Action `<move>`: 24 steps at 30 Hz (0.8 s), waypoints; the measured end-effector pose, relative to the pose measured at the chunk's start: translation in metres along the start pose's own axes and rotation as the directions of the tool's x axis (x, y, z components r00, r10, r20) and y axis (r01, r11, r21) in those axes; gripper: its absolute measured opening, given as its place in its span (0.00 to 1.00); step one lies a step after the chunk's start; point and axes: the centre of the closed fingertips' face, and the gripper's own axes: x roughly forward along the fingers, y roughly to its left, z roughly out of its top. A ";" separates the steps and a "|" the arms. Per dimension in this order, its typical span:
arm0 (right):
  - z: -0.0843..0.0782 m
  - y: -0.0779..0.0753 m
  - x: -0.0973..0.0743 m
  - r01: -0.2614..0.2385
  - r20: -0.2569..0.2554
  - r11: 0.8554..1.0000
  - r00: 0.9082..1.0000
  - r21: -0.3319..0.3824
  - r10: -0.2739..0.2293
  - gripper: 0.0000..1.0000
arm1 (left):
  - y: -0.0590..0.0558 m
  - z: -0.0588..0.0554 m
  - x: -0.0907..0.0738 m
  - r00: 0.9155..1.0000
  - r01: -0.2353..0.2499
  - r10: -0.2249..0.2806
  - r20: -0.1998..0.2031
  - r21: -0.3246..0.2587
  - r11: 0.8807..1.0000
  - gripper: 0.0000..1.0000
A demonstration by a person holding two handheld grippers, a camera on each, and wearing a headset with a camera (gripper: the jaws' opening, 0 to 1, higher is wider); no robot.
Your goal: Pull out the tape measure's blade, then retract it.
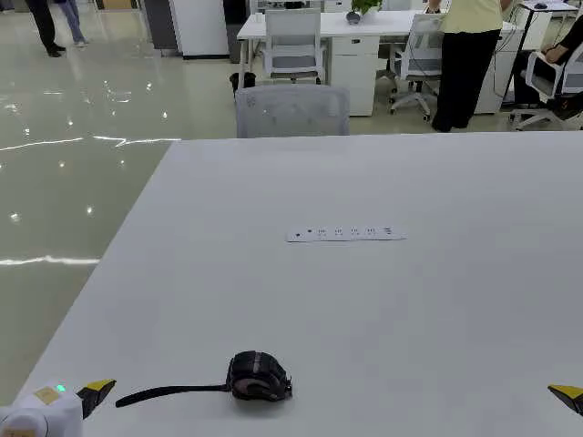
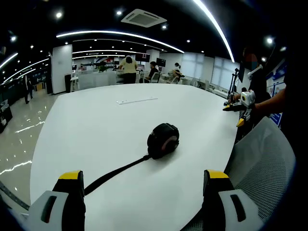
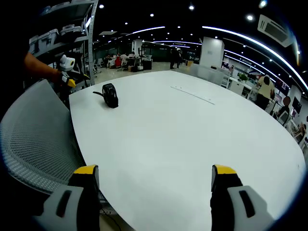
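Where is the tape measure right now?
In the head view, the tape measure lies near the table's front edge, left of centre, its strap pointing toward the left gripper.

Head view: above near edge of table, facing forward and down. Left gripper view: low, close to tape. Right gripper view: low, well apart from tape. Shared across all three: tape, strip.

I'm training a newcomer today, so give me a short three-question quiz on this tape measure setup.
1. True or false: the left claw is shut on the tape measure.
2. Which way does the tape measure's strap trail? A) toward the left claw B) away from it
3. Name what is set in the table beyond the tape measure.
Key: 1 false, it is open; 2 A; 3 a socket strip.
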 end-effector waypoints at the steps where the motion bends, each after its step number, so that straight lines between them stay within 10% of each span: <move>1: 0.000 0.000 0.000 0.000 -0.001 1.000 1.000 0.002 0.000 0.98 | -0.001 0.001 0.000 1.000 0.000 0.000 0.001 -0.001 1.000 1.00; 24: -0.005 0.000 -0.005 -0.003 -0.004 1.000 1.000 0.018 0.003 0.99 | -0.013 -0.006 -0.003 0.999 0.014 -0.014 -0.029 -0.008 1.000 0.98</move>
